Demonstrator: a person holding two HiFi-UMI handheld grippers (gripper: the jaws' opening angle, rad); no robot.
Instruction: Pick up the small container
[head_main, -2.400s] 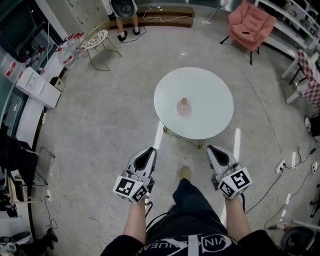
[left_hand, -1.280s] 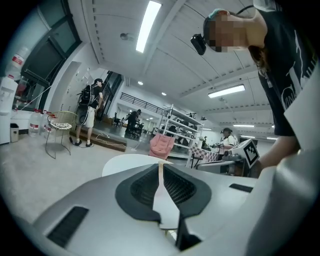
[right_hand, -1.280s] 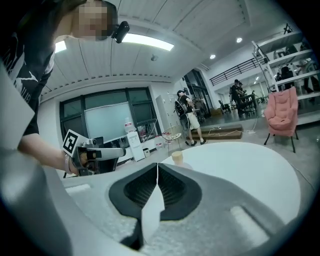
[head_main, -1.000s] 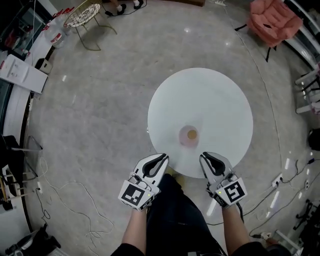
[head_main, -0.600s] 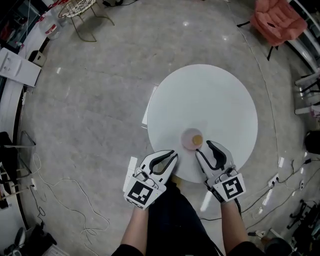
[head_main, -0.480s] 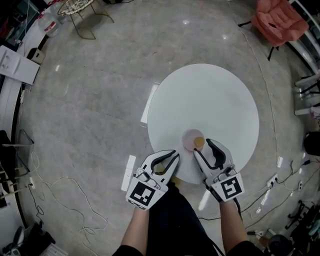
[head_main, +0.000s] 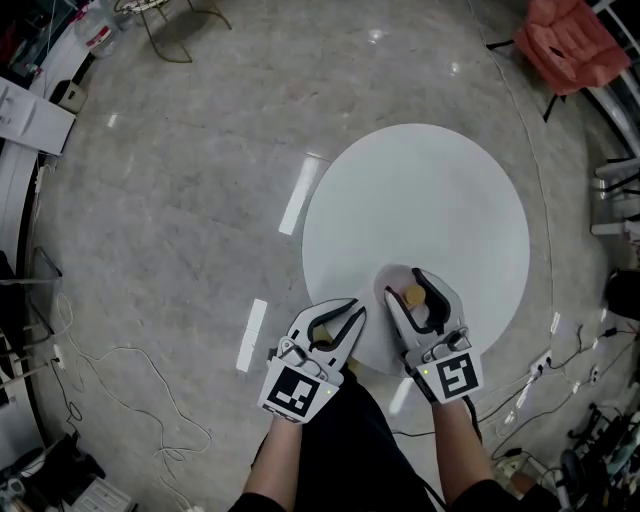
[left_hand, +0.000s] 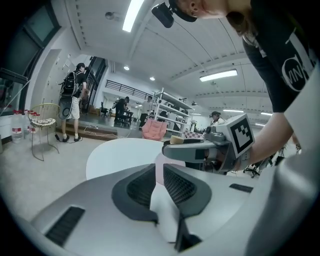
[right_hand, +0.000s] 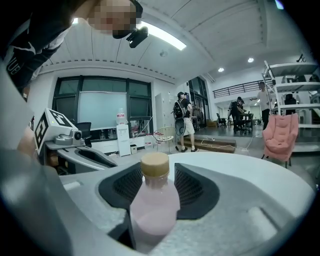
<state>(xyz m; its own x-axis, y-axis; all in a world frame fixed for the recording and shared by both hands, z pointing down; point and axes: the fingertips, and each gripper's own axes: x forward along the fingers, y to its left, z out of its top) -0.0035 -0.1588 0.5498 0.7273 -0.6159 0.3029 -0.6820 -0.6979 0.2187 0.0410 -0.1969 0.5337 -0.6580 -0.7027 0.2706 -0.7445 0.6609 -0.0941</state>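
A small pink bottle with a tan cap (head_main: 413, 297) stands near the front edge of the round white table (head_main: 420, 190). My right gripper (head_main: 405, 288) reaches over that edge. Its jaws have just been opening and now stand wide either side of the bottle (right_hand: 154, 200), with a gap at the neck, so it is open. The left gripper (head_main: 349, 310) hovers at the table's near rim, left of the bottle, shut and empty (left_hand: 159, 172). From the left gripper view the right gripper (left_hand: 200, 150) shows with the cap (left_hand: 176, 139) above it.
A pink armchair (head_main: 575, 45) stands at the far right beyond the table. Cables (head_main: 130, 400) trail over the grey floor at the left. A wire stool (right_hand: 165, 136) and several people stand in the background. My legs are right against the table's front edge.
I have stepped up to the table. The right gripper went forward and opened round the bottle. The left gripper came up to the table's rim and stayed shut.
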